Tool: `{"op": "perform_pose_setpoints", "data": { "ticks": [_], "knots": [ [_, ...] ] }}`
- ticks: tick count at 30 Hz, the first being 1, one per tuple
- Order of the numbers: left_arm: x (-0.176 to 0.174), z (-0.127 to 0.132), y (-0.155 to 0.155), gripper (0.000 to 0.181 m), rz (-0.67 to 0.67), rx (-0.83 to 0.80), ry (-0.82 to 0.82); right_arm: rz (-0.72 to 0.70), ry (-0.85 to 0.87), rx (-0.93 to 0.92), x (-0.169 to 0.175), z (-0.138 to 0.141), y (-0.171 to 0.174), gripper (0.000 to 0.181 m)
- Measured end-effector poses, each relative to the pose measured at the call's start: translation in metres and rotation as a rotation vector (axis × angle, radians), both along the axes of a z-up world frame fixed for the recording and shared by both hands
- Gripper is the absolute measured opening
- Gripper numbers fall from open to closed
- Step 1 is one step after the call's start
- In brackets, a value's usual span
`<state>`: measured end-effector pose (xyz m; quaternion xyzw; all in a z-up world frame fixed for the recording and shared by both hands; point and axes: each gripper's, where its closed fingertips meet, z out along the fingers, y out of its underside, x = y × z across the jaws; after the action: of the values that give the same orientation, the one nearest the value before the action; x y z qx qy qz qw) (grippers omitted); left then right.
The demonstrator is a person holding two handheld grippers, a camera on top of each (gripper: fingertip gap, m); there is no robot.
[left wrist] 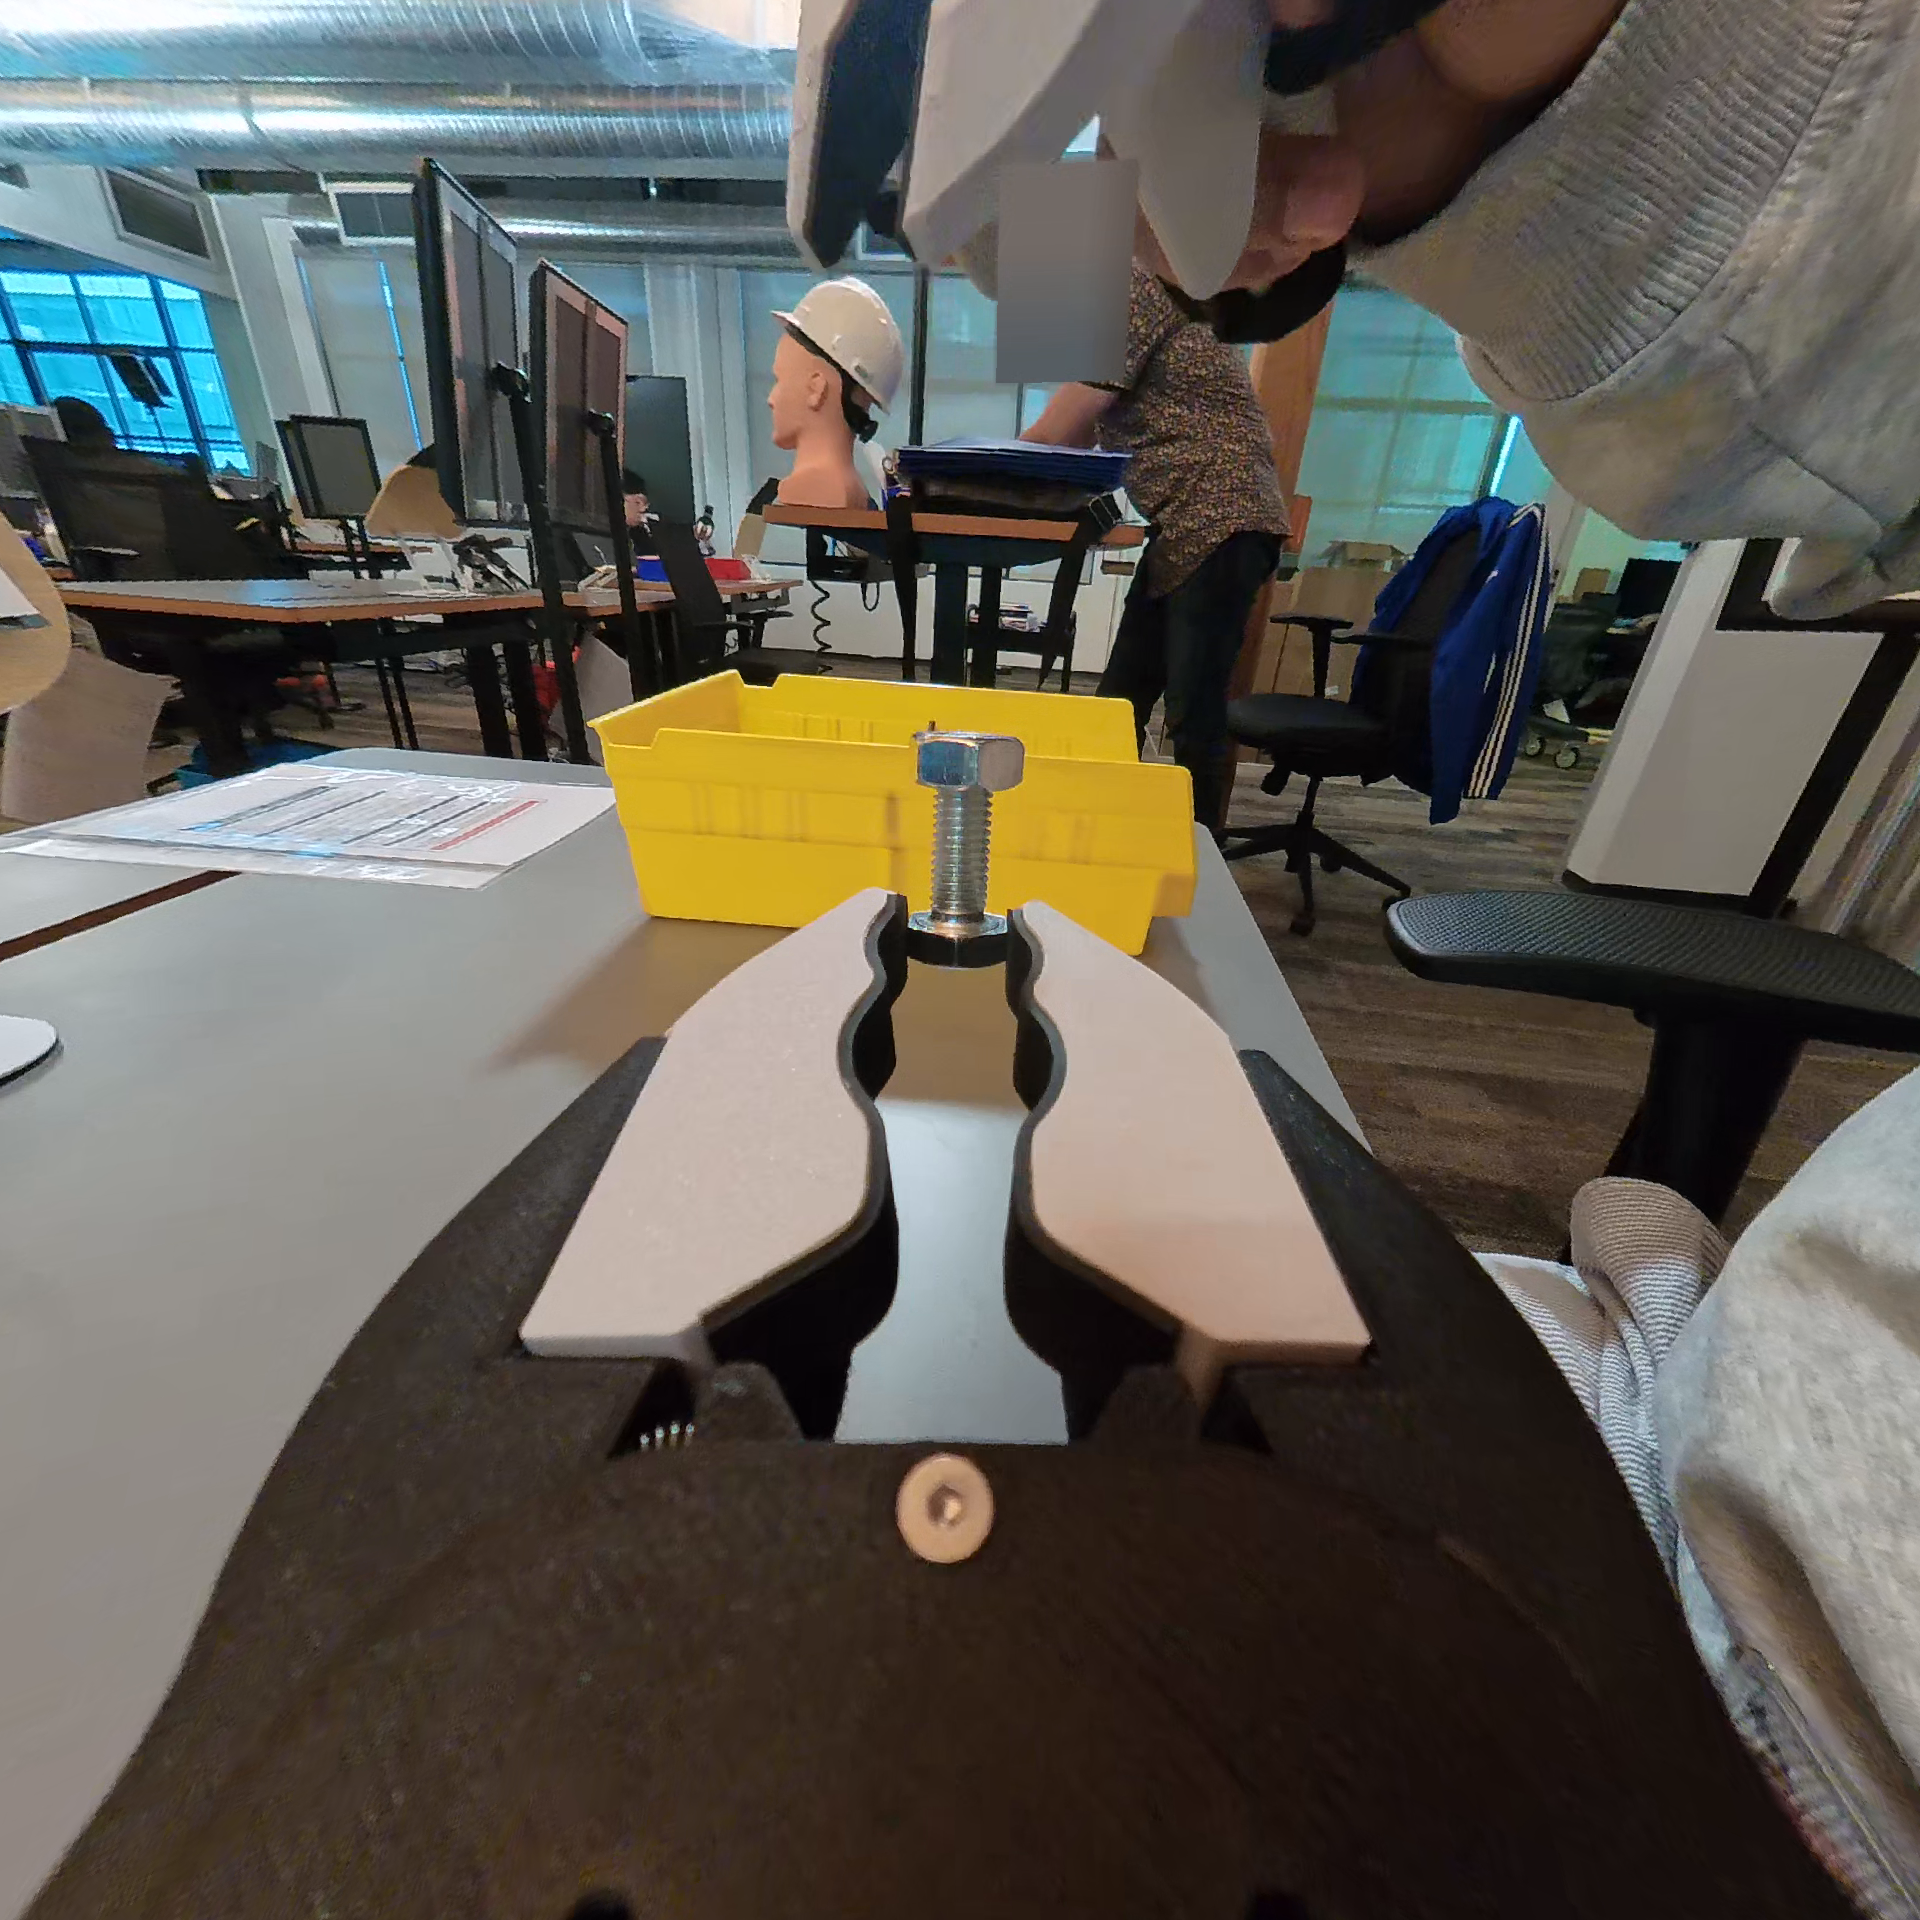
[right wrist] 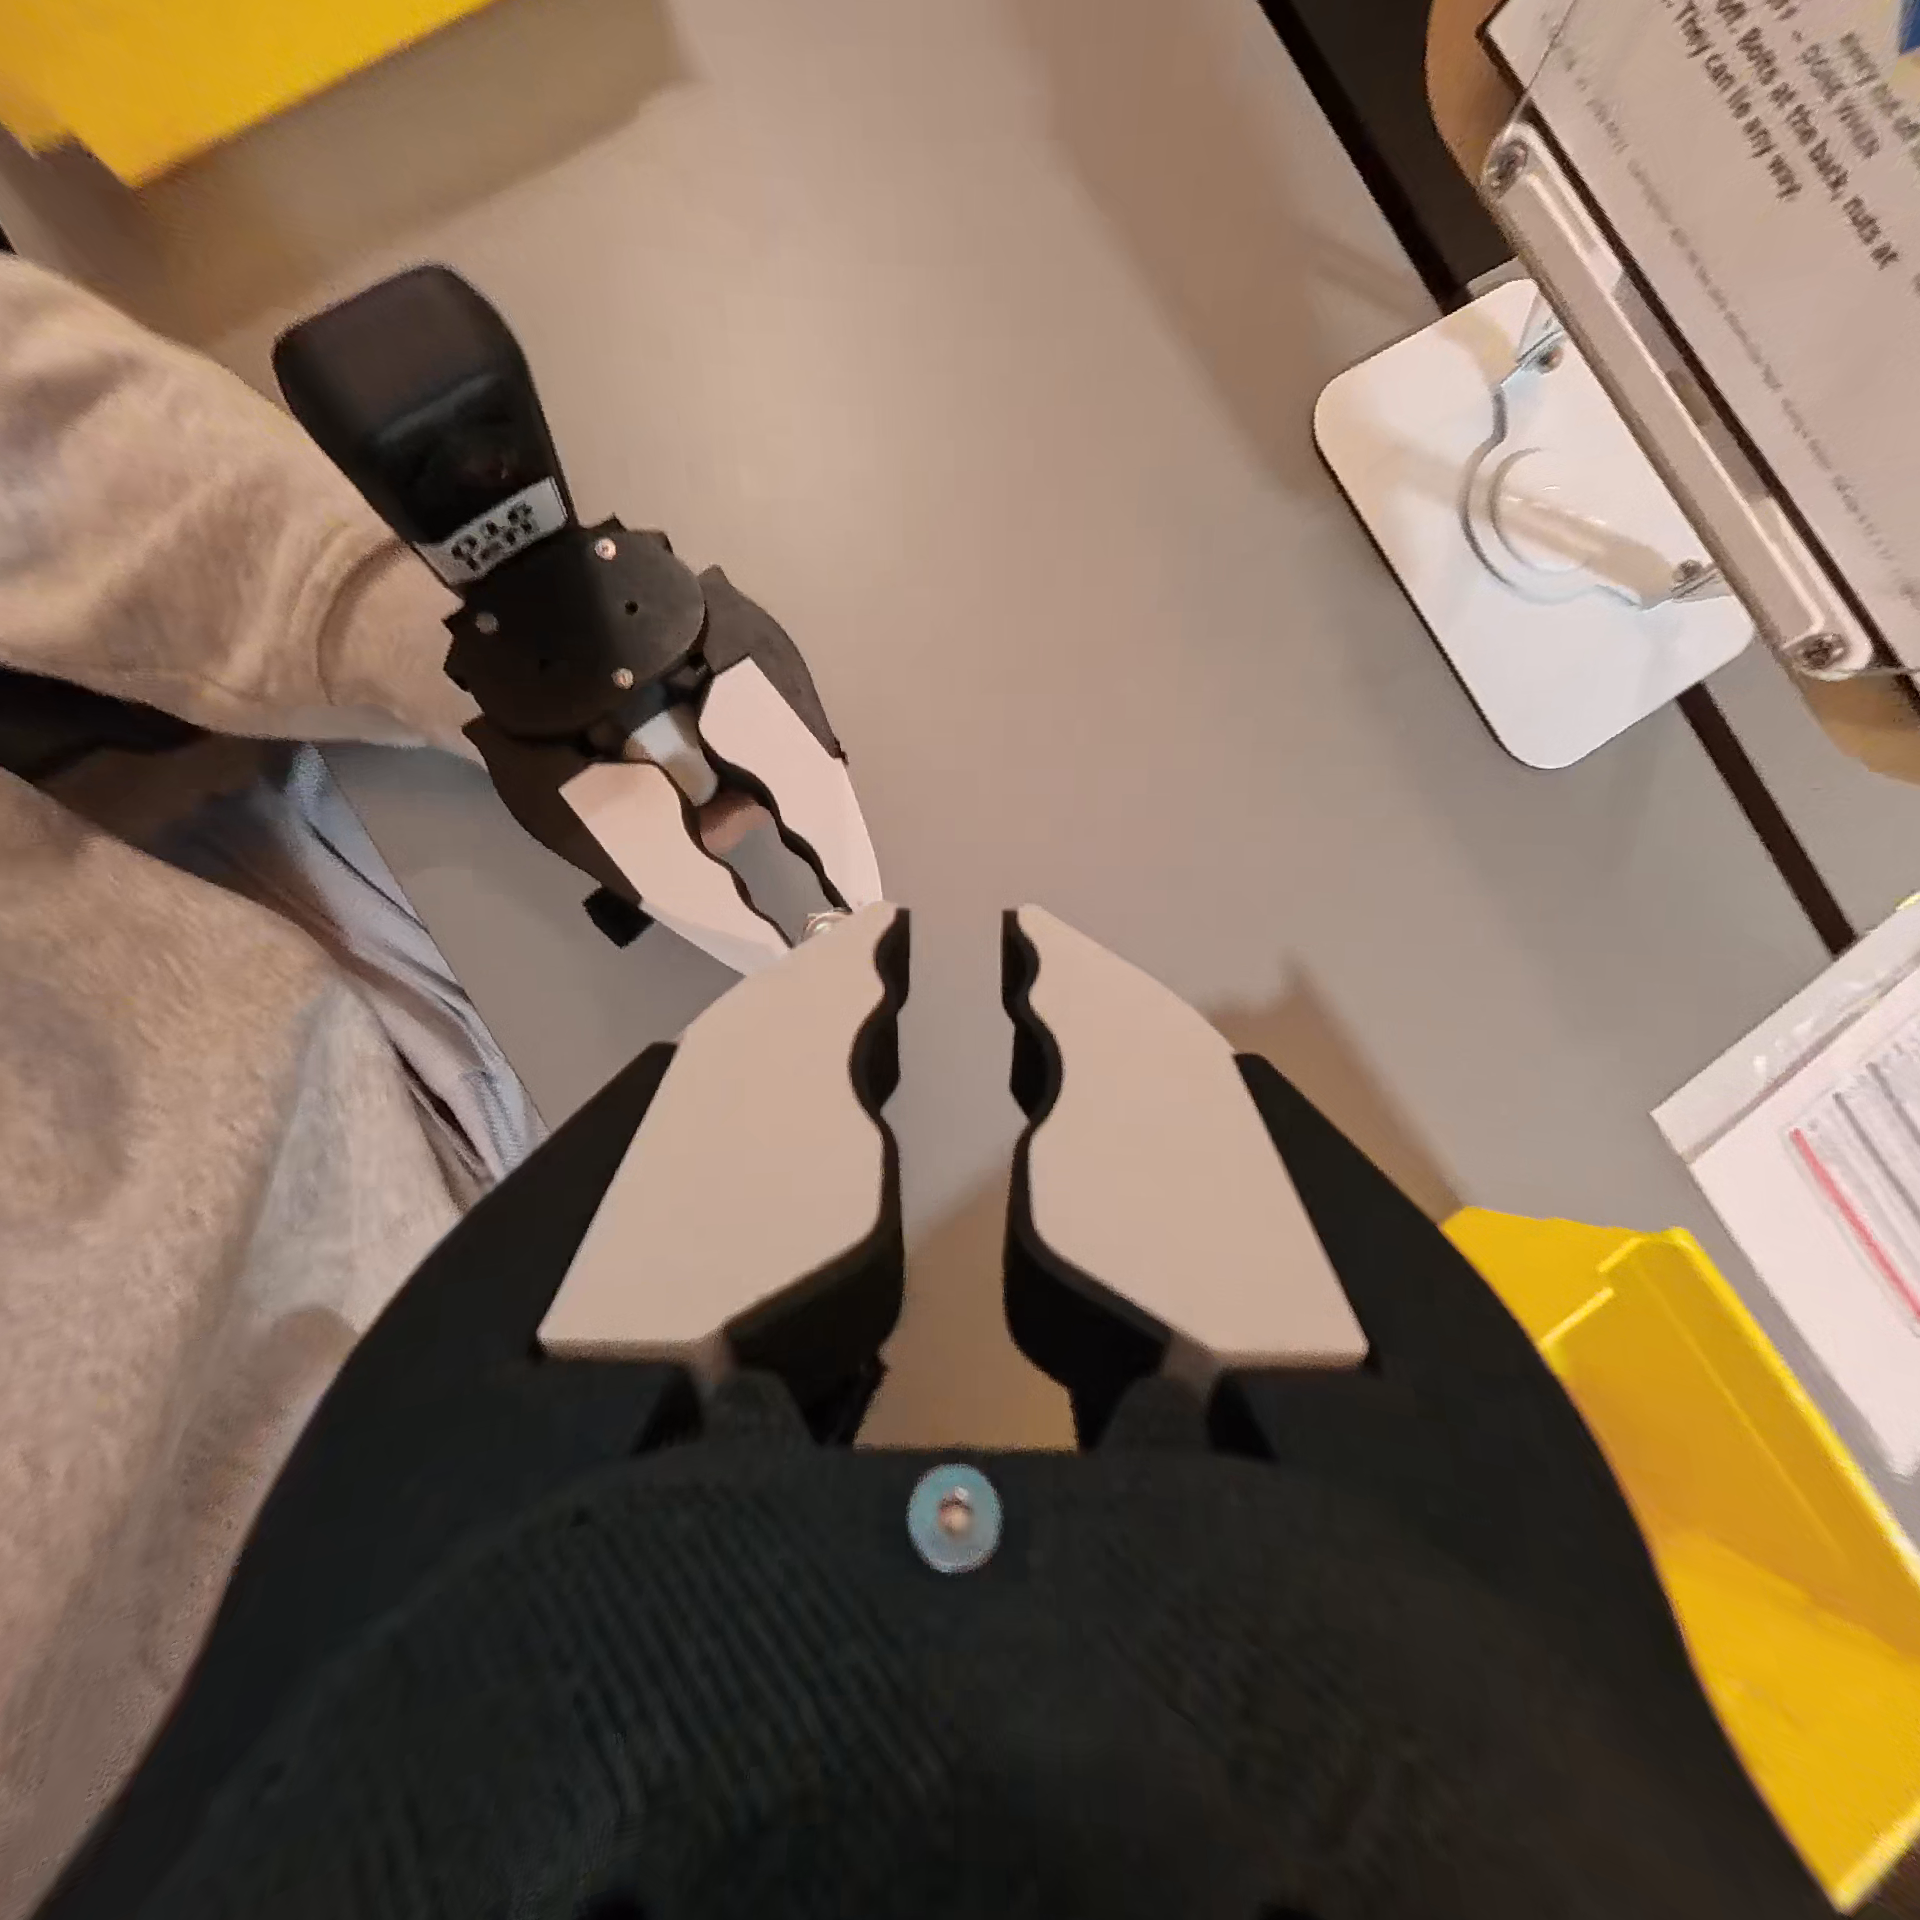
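Left gripper (left wrist: 956,925): clamped on a nut (left wrist: 954,924) with a bolt (left wrist: 964,831) standing head-up in it, just before the yellow bin (left wrist: 1039,831).
Right gripper (right wrist: 956,935): fingers apart, empty, above the bolt, pointing down.
Table (left wrist: 312,1039): a printed sheet (left wrist: 343,821) left of the bin.

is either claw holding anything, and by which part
The left claw grips the nut at the bottom of an upright bolt. The right claw is open and empty.
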<state>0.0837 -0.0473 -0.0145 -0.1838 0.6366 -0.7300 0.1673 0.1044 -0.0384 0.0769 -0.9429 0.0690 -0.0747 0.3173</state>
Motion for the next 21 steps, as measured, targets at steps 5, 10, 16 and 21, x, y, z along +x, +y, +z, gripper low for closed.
{"op": "perform_pose_setpoints", "data": {
  "ticks": [5, 10, 16, 21],
  "knots": [
    [-0.001, 0.0, -0.001, 0.018, -0.001, 0.006, -0.008, -0.026, 0.066, 0.01, -0.003, -0.013, -0.002, 0.021],
    [0.0, -0.001, -0.001, 0.018, 0.005, 0.013, -0.009, -0.003, 0.074, -0.085, -0.019, -0.047, -0.002, 0.025],
    [0.001, -0.002, 0.0, 0.018, 0.018, 0.026, -0.013, 0.044, 0.017, -0.18, -0.027, -0.067, 0.0, 0.028],
    [0.0, -0.001, -0.001, 0.018, 0.021, 0.035, -0.036, 0.022, 0.056, -0.185, -0.026, -0.073, 0.002, 0.025]
  ]
}}
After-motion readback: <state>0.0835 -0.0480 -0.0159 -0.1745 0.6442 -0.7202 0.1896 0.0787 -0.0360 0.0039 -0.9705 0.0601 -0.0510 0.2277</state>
